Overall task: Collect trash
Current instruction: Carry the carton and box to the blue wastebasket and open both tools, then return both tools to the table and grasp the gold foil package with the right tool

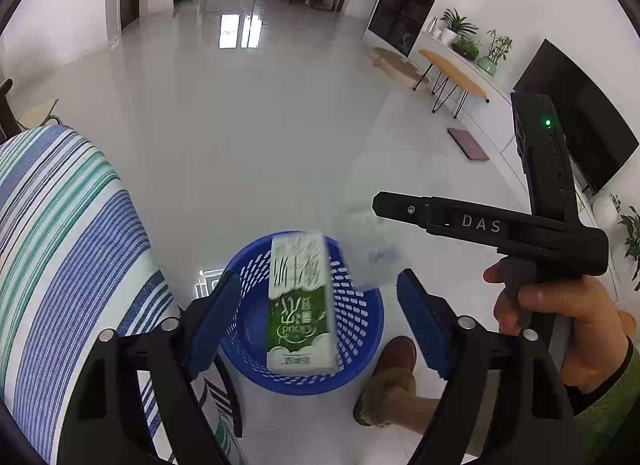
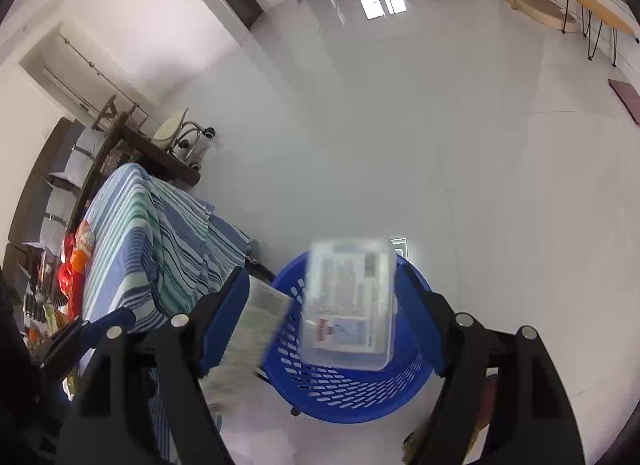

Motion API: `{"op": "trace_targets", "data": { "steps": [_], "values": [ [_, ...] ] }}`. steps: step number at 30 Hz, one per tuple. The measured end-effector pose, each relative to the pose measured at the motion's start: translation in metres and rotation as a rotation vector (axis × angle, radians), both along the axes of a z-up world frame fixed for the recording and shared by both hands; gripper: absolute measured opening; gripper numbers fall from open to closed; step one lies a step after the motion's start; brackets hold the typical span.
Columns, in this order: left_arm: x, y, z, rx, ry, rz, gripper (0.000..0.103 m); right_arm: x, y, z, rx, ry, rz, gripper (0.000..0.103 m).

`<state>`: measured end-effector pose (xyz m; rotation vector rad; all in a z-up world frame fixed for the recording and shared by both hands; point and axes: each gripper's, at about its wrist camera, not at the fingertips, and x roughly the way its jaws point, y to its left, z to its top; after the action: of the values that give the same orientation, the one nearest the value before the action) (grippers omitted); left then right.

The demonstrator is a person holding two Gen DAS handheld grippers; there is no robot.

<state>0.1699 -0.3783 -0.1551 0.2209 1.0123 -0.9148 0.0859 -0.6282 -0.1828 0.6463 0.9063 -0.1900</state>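
Bright daylight on both my wrist views, heavy fisheye bending.

I see window glare as white patches on the glossy pale tiled floor [image 1: 240, 31], shadows soft. My green-and-white carton [image 1: 301, 305] is smeared at its top, my clear plastic labelled box [image 2: 349, 301] blurred throughout, both over the sharp blue perforated plastic basket [image 1: 362, 329]. Walls curve; corners go black.

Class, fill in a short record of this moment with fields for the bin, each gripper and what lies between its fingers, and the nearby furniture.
bin: blue basket on the floor
left gripper: open, green carton loose between the fingers, above the basket
right gripper: open, clear plastic box loose above the basket
beside basket: striped cloth
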Motion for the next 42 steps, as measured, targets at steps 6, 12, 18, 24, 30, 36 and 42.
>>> {"op": "trace_targets", "data": {
  "steps": [6,12,18,24,30,36,42],
  "values": [
    [-0.015,0.028,0.044,-0.102,-0.085,0.018,0.098,-0.022,0.014,0.044,-0.123,-0.125,-0.024,0.083],
    [-0.05,0.086,0.066,-0.182,-0.151,0.08,0.098,-0.039,0.059,0.073,-0.263,-0.222,-0.014,0.098],
    [-0.083,0.157,0.046,-0.147,-0.156,0.156,0.098,-0.042,0.118,0.077,-0.36,-0.237,0.048,0.098],
    [-0.107,0.246,0.03,-0.087,-0.137,0.236,0.098,-0.033,0.209,0.06,-0.387,-0.21,0.252,0.098],
    [-0.089,0.342,0.022,0.012,-0.172,0.402,0.098,-0.024,0.281,0.045,-0.422,-0.216,0.384,0.098],
    [-0.034,0.427,0.012,0.117,-0.183,0.607,0.098,-0.018,0.32,0.034,-0.428,-0.203,0.452,0.098],
    [0.001,0.462,-0.002,0.146,-0.128,0.636,0.098,-0.017,0.359,0.036,-0.387,-0.185,0.535,0.098]
  ]
}}
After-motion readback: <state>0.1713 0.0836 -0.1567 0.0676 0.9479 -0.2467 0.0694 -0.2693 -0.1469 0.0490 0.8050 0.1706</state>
